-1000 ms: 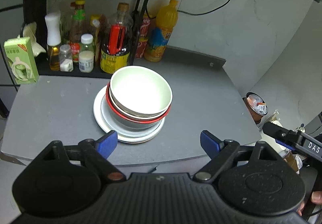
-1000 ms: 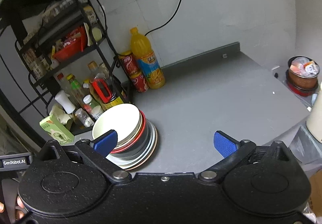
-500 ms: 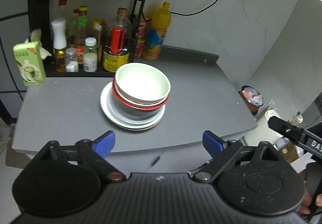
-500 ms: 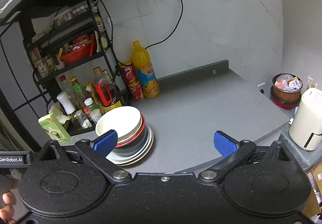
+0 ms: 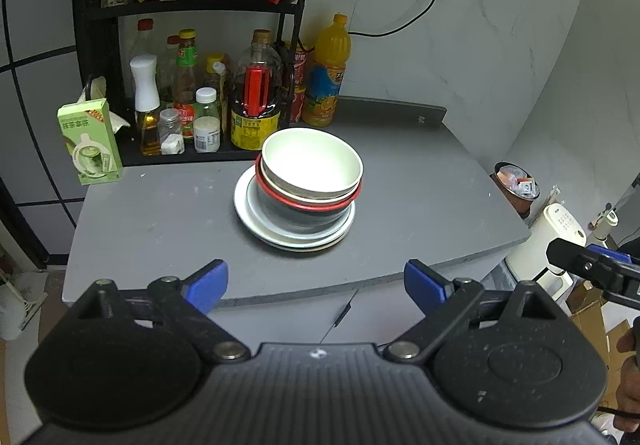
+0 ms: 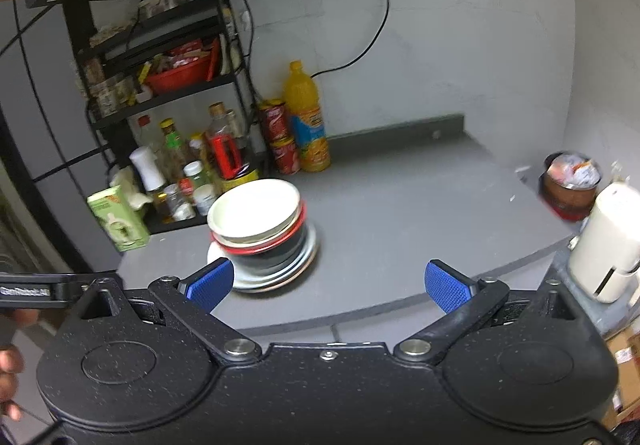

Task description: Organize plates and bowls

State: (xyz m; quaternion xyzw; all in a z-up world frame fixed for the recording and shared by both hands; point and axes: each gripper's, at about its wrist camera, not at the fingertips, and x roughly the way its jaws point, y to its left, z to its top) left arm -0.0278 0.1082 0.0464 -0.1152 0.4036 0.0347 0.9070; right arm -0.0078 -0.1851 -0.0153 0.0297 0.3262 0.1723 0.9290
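Both tongs, left gripper (image 5: pixel 316 287) and right gripper (image 6: pixel 330 285), gape wide and hold nothing, short of the grey countertop's (image 5: pixel 420 201) front edge. Ahead between their blue tips: stacked plates (image 5: pixel 294 235), then a red-rimmed black bowl (image 5: pixel 308 211), with a white bowl (image 5: pixel 312 161) nested on top.

top bowl (image 5: pixel 312 161): off-white inside and out. bowl beneath it (image 5: pixel 308 201): red rim, dark body. plates (image 5: pixel 256 221) under the stack: white and pale grey. worktop (image 5: pixel 160 221): plain matt grey. left hand-held gripper (image 5: pixel 316 283): black frame, blue pads (image 5: pixel 206 285). right hand-held gripper (image 6: pixel 328 283): the same black with blue textured pads (image 6: pixel 446 285). juice bottle (image 5: pixel 328 81): orange, with blue and orange label. carton (image 5: pixel 90 143): light green. rack (image 5: pixel 92 45): black. wall (image 5: pixel 460 57): white, faintly veined.
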